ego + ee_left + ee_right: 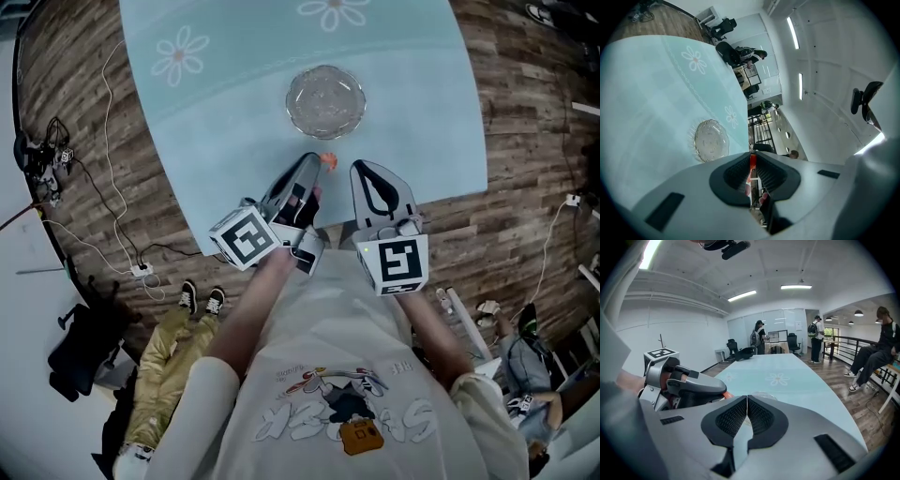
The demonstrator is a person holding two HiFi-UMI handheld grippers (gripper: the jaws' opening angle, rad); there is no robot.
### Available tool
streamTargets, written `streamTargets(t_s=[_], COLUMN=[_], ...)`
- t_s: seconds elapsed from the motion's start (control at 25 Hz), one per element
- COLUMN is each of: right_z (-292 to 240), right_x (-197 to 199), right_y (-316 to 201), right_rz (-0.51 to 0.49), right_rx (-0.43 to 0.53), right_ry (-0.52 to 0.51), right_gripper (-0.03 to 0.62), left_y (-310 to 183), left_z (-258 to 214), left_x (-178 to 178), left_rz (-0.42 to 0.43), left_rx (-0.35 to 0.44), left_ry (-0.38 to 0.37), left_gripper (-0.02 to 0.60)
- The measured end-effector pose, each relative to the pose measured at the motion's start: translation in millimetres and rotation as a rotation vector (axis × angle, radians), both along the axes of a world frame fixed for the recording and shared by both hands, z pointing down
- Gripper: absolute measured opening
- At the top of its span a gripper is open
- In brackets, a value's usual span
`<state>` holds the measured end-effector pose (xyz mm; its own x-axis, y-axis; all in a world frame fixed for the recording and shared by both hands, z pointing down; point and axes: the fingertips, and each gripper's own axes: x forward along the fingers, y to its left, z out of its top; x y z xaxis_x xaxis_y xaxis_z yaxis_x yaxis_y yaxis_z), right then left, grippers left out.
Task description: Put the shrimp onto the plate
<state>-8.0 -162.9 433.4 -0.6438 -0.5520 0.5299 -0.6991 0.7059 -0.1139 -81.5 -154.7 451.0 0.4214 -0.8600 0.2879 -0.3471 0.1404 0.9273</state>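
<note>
A clear glass plate [325, 101] sits on the pale blue tablecloth [234, 141], and it also appears in the left gripper view as the plate [710, 140]. My left gripper [325, 161] is shut on an orange shrimp [329, 160], held just short of the plate's near rim. Between the left jaws the shrimp [752, 164] shows as a thin red-orange strip. My right gripper [364, 170] hovers to the right of the left one, shut with nothing between its jaws. In the right gripper view the left gripper [723, 391] carries the shrimp [727, 394] at its tip.
The table's near edge [309, 230] lies under both grippers, with wooden floor [525, 169] around it. Cables and a power strip [141, 270] lie on the floor at left. Several people stand or sit at the room's far end [815, 336].
</note>
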Motion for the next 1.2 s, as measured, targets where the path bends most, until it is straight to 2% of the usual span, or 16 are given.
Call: streamTargets(t_s=[0.08,0.36,0.6,0.88,1.0,1.2], right_z=[6,26,52,69,77,77], right_x=[-4,-8,-13,-17,-19,-16], right_y=[-2,-11,-15,-17,-19,-20], right_rz=[-0.017,-0.048,-0.045,-0.037,-0.029,-0.036], right_rx=[-0.008,-0.034,-0.068,-0.104,-0.122,-0.132], right_ry=[0.014,0.038,0.048,0.045,0.043,0.04], right_gripper=[0.027,0.026,0.025,0.025,0.025,0.025], left_y=[-4,-9,-11,-15,-23,-25], left_z=[7,34,54,81,89,101], left_x=[-4,-12,-16,-28,-27,-22], left_rz=[-0.017,-0.034,-0.053,-0.1,-0.108,-0.105], left_rx=[-0.004,-0.061,-0.076,-0.138,-0.151,-0.19], left_ry=[0.017,-0.017,-0.001,-0.003,0.025,-0.017], left_gripper=[0.044,0.044,0.044,0.045,0.046,0.046])
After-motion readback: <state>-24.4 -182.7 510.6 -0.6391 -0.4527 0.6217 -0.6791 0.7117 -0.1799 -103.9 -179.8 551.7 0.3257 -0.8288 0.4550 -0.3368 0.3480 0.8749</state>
